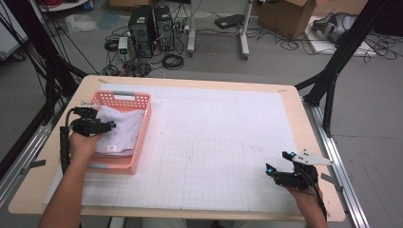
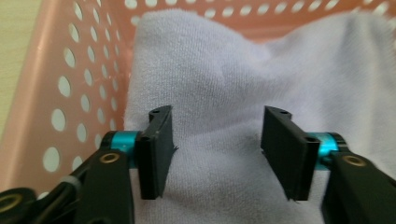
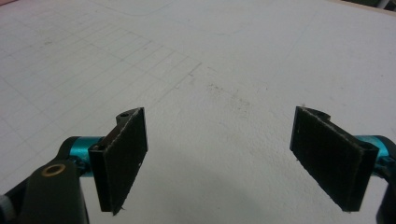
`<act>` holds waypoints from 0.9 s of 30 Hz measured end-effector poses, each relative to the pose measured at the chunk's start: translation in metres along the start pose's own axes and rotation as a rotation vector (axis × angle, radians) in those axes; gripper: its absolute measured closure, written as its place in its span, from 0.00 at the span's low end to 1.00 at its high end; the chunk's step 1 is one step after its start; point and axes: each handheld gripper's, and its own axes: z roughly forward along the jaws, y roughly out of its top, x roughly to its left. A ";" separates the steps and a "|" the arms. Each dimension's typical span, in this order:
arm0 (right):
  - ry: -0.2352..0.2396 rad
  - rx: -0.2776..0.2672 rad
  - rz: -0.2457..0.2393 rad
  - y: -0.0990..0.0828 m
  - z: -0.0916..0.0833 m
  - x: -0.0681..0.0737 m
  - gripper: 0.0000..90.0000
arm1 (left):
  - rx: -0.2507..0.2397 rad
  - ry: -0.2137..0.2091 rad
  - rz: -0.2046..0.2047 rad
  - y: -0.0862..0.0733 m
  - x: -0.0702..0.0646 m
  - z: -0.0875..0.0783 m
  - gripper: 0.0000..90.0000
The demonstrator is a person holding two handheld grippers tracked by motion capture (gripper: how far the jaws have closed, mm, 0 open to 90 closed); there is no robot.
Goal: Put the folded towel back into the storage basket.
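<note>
Hovering at the left edge of the table (image 1: 199, 85), my left gripper (image 1: 108, 126) hangs over the pink basket (image 1: 142, 123), jaws apart with nothing pinched between them. Beneath them lies the white towel (image 2: 224, 79), folded and resting inside the basket against its perforated wall; my pads stand just above the cloth, not pressing it. Across the gridded white mat (image 1: 214, 156), well apart from the basket, my right gripper (image 3: 233, 158) sits near the table's right corner, jaws spread wide over bare mat.
</note>
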 end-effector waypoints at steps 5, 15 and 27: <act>0.003 -0.004 -0.001 0.001 0.000 0.001 0.20 | -0.159 -0.071 -0.030 0.003 0.002 -0.022 0.37; 0.014 -0.028 0.017 0.003 0.000 0.002 0.20 | -0.310 -0.231 0.016 0.000 -0.016 -0.054 0.21; 0.014 -0.045 0.017 0.004 -0.002 0.004 0.20 | -0.441 -0.421 0.129 -0.011 -0.075 -0.087 0.22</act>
